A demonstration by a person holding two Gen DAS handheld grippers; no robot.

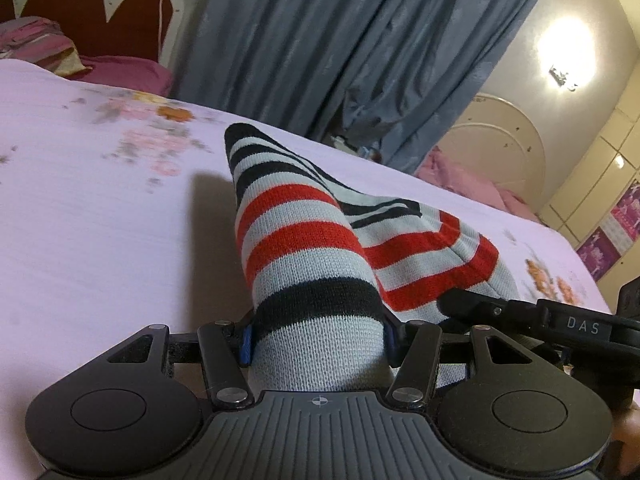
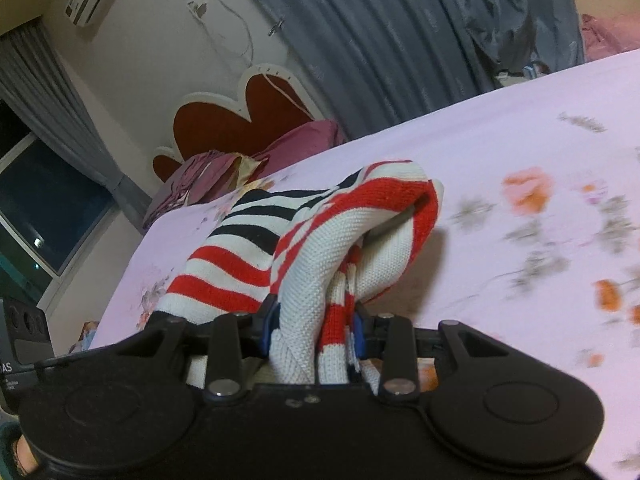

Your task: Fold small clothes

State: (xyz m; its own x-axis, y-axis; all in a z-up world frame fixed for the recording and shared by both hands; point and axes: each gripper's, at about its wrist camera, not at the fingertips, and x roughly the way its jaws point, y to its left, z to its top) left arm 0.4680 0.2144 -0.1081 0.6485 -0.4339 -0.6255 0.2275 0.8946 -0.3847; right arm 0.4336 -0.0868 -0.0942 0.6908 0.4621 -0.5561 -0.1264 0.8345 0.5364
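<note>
In the left wrist view, the left tongs at lower centre are clamped on a bunched end of the striped knit garment, which rises off the pink floral bed toward mid-frame. In the right wrist view, the right tongs pinch several gathered layers of the same garment, looped above the bed. The risk, as I judge it: both grips hold thick wads rather than clean edges, so layers may slip unevenly or the fold may land crooked and bulging. Pulling the tongs apart could stretch the knit.
</note>
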